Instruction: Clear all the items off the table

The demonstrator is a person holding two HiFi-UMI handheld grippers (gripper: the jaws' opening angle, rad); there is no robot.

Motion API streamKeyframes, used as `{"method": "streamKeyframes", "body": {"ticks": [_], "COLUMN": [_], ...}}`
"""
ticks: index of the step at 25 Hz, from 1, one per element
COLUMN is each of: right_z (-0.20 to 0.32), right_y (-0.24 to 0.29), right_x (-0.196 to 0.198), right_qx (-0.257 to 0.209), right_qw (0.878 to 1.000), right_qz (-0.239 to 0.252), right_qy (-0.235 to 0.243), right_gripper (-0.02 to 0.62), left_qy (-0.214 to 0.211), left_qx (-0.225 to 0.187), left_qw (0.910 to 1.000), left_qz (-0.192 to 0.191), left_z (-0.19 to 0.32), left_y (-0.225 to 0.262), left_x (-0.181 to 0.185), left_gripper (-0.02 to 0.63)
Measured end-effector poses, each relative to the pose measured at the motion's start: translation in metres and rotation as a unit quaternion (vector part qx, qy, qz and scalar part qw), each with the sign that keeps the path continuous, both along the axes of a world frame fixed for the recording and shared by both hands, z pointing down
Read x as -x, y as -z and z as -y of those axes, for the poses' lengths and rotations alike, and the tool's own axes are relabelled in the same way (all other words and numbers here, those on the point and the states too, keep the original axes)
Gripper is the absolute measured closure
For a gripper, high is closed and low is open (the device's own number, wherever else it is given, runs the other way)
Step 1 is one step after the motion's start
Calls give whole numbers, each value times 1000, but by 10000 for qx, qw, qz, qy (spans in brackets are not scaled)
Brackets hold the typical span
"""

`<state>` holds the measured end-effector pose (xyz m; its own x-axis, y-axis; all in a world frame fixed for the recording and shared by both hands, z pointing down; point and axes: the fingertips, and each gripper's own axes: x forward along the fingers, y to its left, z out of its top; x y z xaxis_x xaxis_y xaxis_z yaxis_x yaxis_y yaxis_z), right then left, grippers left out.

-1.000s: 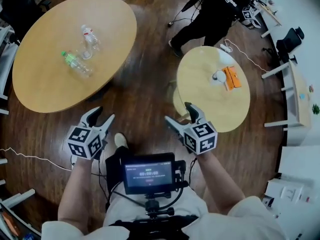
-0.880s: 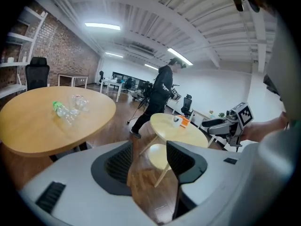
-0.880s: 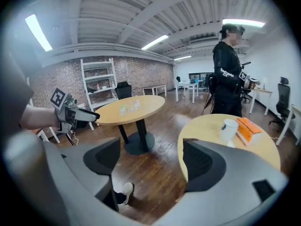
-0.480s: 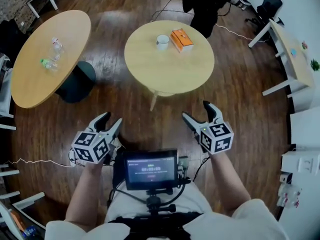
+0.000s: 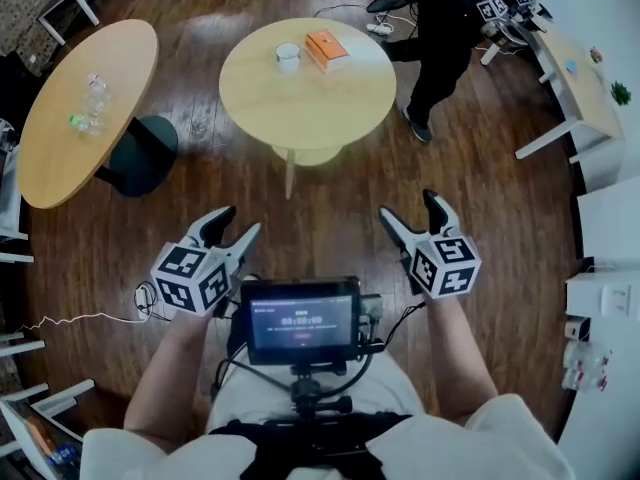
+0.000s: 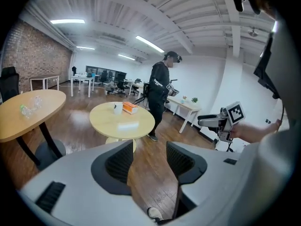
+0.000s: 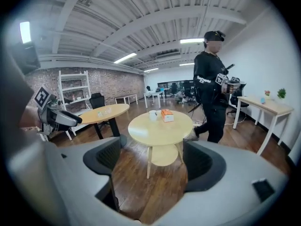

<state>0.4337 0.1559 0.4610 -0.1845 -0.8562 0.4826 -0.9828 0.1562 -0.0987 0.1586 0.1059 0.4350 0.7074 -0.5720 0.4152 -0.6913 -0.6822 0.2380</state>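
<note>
A small round light-wood table (image 5: 310,93) stands ahead of me, also seen in the left gripper view (image 6: 123,123) and the right gripper view (image 7: 160,125). On its far side sit a white cup (image 5: 288,56) (image 7: 152,115) and an orange box (image 5: 326,49) (image 7: 167,115) (image 6: 130,108). My left gripper (image 5: 236,228) and right gripper (image 5: 411,214) hang over the wooden floor well short of the table. Both stand open with nothing between the jaws.
A larger oval table (image 5: 70,108) at the left carries plastic bottles (image 5: 88,103). A person in black (image 5: 450,23) stands just right of the round table. White desks (image 5: 570,78) line the right wall. A cable (image 5: 60,320) lies on the floor at my left.
The view has swung round so the small round table now lies straight ahead. The person in black has moved to its right side. Both grippers kept their open pose.
</note>
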Motion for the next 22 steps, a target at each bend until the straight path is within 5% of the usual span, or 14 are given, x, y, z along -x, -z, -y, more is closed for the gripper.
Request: {"method": "streamKeyframes", "body": {"ticks": [22], "right_z": [-32], "right_y": [-2], "right_x": [44], "right_qx": [14], "right_qw": [9978], "right_qz": [-52], "right_qy": [667], "right_gripper": [168], "left_qy": [404], "left_qx": [-35], "left_qw": [9992], "left_qz": [25], "left_z": [-57], "left_y": [1], "left_x": [29], "left_gripper": [377]}}
